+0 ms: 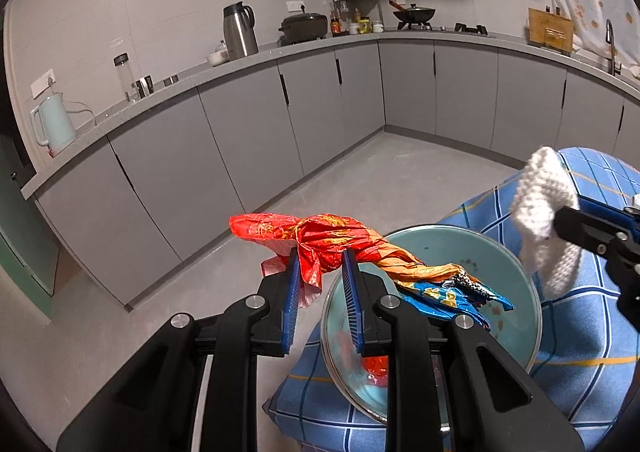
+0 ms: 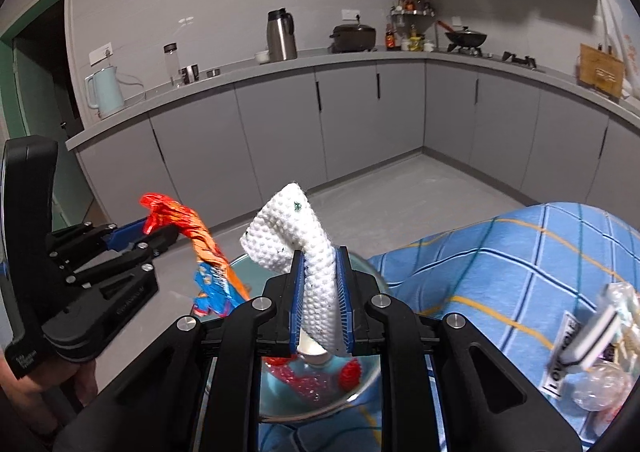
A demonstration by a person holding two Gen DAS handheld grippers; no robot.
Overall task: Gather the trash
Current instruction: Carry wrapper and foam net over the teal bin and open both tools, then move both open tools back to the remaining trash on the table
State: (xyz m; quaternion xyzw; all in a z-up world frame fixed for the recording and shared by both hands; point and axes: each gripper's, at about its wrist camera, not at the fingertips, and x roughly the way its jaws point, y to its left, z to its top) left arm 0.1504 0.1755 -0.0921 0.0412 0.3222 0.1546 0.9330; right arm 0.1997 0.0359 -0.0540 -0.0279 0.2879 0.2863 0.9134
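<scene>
Nearest, the left gripper (image 1: 320,264): black body, blue ribbed finger pads, fingers pinching a crumpled red-and-orange plastic wrapper (image 1: 320,238). The wrapper is lifted clear, and its twisted orange tail trails down to a blue-and-yellow foil packet (image 1: 448,298) hanging over a round pale-blue glass plate (image 1: 516,284). Small crumbs and red scraps lie on the plate's surface.

Right gripper (image 2: 319,264): same build, fingers pressed onto a white knitted cloth (image 2: 296,228), which stands up between the pads and folds over at its top; dark specks mark the weave.

Plate support: a surface covered in a blue checked cloth with yellow lines (image 2: 500,252). The plate sits at the cloth's near left edge, partly overhanging it in the left wrist view.

Toward the cloth's right edge: a clear plastic bag with a black-and-white label (image 2: 592,356), blurred, contents unclear.

Beyond: grey floor (image 1: 360,179), then an L-shaped run of grey cabinets (image 1: 248,131) under a grey counter.

On the counter, left to right: pale-blue electric kettle (image 1: 54,123), clear jar with black lid (image 1: 125,75), steel thermos jug (image 1: 239,29), black lidded pot (image 1: 304,27), condiment bottles (image 1: 360,25), black wok on a gas hob (image 1: 414,15), wooden board (image 1: 550,29), tap (image 1: 611,47).
</scene>
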